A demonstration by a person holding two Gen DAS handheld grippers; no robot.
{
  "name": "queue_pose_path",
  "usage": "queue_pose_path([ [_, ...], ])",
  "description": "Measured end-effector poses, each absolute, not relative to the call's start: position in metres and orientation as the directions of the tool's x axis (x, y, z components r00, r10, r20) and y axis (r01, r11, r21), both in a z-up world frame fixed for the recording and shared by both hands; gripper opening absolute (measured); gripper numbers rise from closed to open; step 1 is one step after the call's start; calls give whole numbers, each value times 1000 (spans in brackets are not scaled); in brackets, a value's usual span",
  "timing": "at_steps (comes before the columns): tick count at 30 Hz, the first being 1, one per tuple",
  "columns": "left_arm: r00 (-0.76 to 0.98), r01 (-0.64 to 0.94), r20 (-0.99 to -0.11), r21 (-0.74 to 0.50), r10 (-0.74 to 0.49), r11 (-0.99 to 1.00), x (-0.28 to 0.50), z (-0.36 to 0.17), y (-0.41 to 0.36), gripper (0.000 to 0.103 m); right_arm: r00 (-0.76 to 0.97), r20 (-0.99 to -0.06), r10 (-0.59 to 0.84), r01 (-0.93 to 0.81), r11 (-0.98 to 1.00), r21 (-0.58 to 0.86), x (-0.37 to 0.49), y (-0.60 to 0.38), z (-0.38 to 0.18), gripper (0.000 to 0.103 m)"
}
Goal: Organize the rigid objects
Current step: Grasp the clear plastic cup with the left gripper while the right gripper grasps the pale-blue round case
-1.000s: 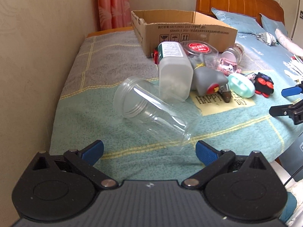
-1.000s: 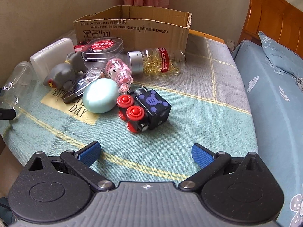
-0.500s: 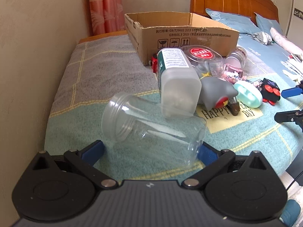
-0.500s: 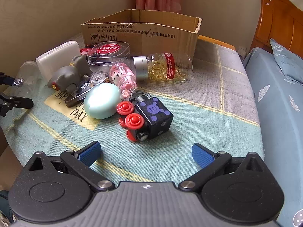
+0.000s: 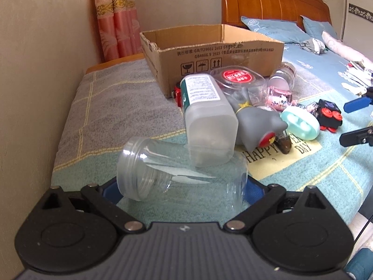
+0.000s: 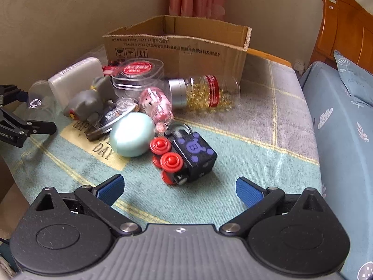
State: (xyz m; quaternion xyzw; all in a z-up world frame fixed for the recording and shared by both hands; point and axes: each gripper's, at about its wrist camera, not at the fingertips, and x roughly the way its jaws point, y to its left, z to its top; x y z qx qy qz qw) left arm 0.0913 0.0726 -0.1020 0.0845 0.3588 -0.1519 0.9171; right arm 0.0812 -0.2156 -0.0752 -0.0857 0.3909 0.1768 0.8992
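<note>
the left hand-held gripper [image 5: 180, 190] has advanced around the empty clear jar [image 5: 181, 175], jaws closing; right hand-held gripper [image 6: 179, 186] gapes empty. cardboard box [image 5: 209, 53] contents hidden; blanket [image 5: 291, 149] reads "happy".

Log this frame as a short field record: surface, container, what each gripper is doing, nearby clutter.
surface: checked blanket
container: open cardboard box
left gripper: jaws closing around the clear plastic jar, which lies on its side
right gripper: open, holding nothing, short of the black toy block
clutter: frosted bottle, grey toy, mint egg-shaped case, capsule bottle
</note>
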Motion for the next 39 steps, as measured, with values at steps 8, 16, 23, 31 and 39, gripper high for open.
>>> queue_pose_path([
  [8, 706, 302, -672, 2, -223, 953, 86, -100, 78, 96, 583, -697, 418, -606, 795, -30, 95, -168, -60, 103],
  [16, 709, 279, -667, -33, -229, 960, 87, -100, 82, 96, 507, -764, 399, -669, 741, -57, 122, -134, -86, 103],
  [23, 705, 300, -668, -21, -237, 954, 83, -98, 80, 96, 474, -780, 409, -701, 711, -53, 113, -125, -86, 103],
  [31, 711, 309, -658, -22, -246, 951, 81, -94, 78, 96, 418, -811, 409, -704, 710, -5, 117, -124, -91, 96],
  [39, 709, 330, -666, 25, -230, 944, 79, -93, 75, 96, 445, -804, 394, -679, 734, -16, 117, -133, -87, 78],
])
